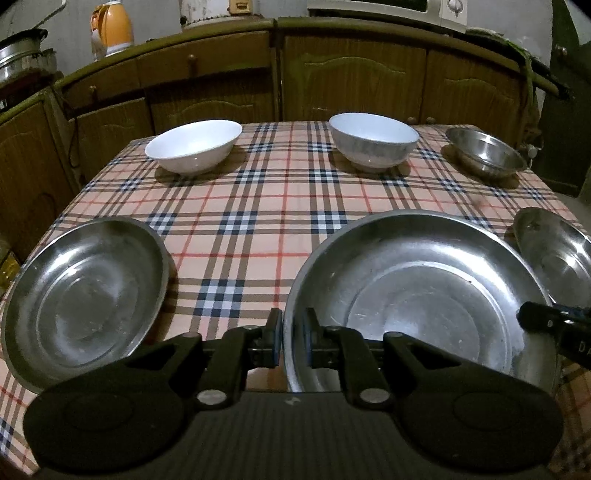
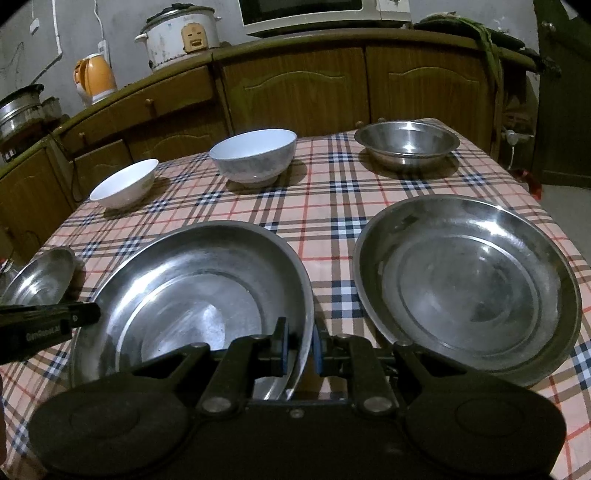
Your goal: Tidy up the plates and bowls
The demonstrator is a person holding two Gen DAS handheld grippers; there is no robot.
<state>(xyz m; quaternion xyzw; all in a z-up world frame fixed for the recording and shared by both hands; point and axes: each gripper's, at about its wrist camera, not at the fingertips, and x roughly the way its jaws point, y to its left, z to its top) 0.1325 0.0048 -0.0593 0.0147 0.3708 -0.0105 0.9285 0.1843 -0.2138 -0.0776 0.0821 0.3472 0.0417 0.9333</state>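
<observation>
i keep both wrists matched so the big steel plate (image 1: 424,295) stays level. left gripper (image 1: 293,328) is clenched on its left rim, right gripper (image 2: 300,345) clenched on its right rim, plate low over the checked tablecloth (image 1: 258,192). beyond, white bowl (image 1: 194,146), grey bowl (image 1: 373,142), steel bowl (image 2: 406,144).

A dim kitchen: brown wooden cabinets (image 2: 295,92) curve behind a table under a checked cloth (image 2: 325,206). On the counter stand an orange kettle (image 2: 95,78), a white rice cooker (image 2: 181,33) and a microwave (image 2: 314,14), against a grey wall (image 2: 66,29).
</observation>
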